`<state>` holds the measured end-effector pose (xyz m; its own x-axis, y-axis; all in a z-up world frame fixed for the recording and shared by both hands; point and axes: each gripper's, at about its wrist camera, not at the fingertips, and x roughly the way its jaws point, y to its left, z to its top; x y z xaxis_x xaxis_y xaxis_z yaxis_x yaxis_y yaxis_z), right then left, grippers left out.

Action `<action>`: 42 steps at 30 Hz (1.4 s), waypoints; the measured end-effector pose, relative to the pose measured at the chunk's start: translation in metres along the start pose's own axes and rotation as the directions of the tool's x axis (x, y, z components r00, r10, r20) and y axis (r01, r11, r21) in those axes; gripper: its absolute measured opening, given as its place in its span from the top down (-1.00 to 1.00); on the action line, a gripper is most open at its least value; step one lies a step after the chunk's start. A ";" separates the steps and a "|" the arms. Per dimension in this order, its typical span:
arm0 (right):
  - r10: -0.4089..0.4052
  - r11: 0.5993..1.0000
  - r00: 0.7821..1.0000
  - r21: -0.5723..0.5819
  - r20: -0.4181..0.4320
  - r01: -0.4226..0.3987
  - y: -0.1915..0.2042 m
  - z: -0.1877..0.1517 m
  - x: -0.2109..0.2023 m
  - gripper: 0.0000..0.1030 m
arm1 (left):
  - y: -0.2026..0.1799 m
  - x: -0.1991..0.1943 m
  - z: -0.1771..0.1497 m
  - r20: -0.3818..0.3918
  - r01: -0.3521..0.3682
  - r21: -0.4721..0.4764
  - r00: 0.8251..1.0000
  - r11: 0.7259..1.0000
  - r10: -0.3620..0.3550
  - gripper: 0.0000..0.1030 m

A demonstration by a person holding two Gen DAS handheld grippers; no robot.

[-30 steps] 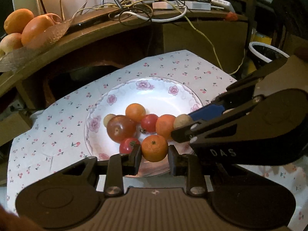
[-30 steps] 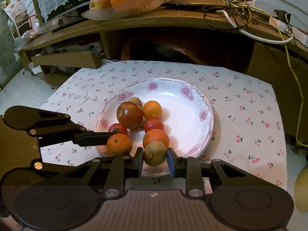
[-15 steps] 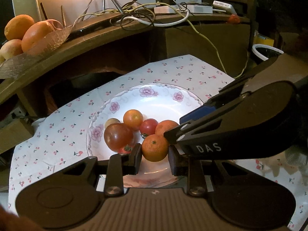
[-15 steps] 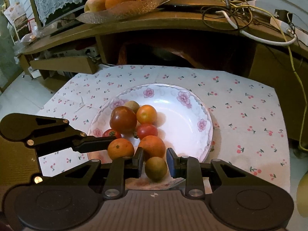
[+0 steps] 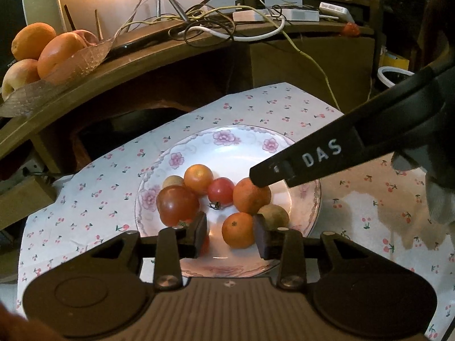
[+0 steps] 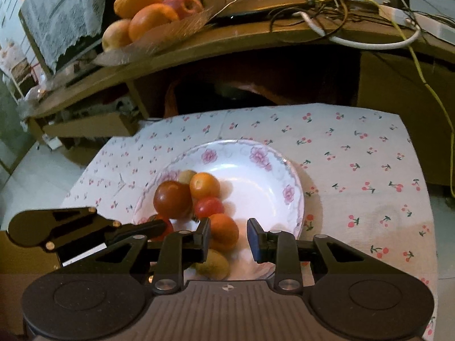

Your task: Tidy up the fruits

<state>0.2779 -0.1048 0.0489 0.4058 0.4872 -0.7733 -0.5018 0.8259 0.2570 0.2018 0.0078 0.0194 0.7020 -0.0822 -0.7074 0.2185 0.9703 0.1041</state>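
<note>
Floral plate [image 5: 287, 142] sits mid-frame on the cherry-print cloth [image 5: 93, 187]; fruit bunched at its near-left, far half bare. Left gripper [image 5: 229, 234]: jaws just opening, spread, a small mandarin [image 5: 238, 229] between them w/ a gap on its left. Right gripper [image 6: 229, 238]: jaws also just opening, spread; brown kiwi-like fruit [image 6: 213, 264] lies low by its left finger, loose. Wooden shelf edge [image 6: 227, 45] w/ fruit dish [image 6: 148, 20] and cables overhangs behind.

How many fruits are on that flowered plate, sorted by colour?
Orange fruits: 3
Red fruits: 3, one mostly hidden
Brownish fruits: 2
Total: 8
</note>
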 end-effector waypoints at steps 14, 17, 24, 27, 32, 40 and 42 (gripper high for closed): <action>-0.090 0.996 0.996 -0.026 0.015 0.090 -0.001 -0.007 -0.018 0.36 | 0.005 -0.028 -0.002 -0.002 0.000 -0.070 1.000 0.998 -0.001 -0.02; -0.107 0.994 0.994 -0.025 0.021 0.107 0.003 -0.016 -0.031 0.33 | 0.002 -0.043 -0.005 0.017 -0.005 -0.077 1.000 0.997 0.006 -0.15; -0.158 0.987 0.986 -0.031 0.046 0.159 0.015 -0.039 -0.060 0.23 | -0.004 -0.067 -0.017 0.033 -0.047 -0.107 0.998 0.993 0.051 -0.40; -0.164 0.986 0.986 -0.016 0.042 0.165 0.018 -0.049 -0.068 0.23 | -0.006 -0.072 -0.022 0.037 -0.065 -0.120 0.997 0.991 0.070 -0.59; -0.170 0.985 0.984 -0.014 0.053 0.171 0.026 -0.063 -0.081 0.20 | -0.013 -0.081 -0.030 0.038 -0.085 -0.137 0.995 0.987 0.090 -0.75; -0.160 0.987 0.985 -0.004 0.061 0.160 0.039 -0.080 -0.096 0.19 | -0.016 -0.104 -0.038 0.070 -0.169 -0.168 0.981 0.971 0.183 -0.84; -0.157 0.988 0.985 0.002 0.069 0.158 0.042 -0.085 -0.101 0.19 | -0.016 -0.113 -0.039 0.093 -0.177 -0.181 0.976 0.967 0.196 -0.98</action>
<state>0.1515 -0.1434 0.0885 0.5314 0.3696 -0.7622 -0.4299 0.8930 0.1332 0.0921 0.0102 0.0706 0.7911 0.0888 -0.6052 -0.0356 0.9944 0.0994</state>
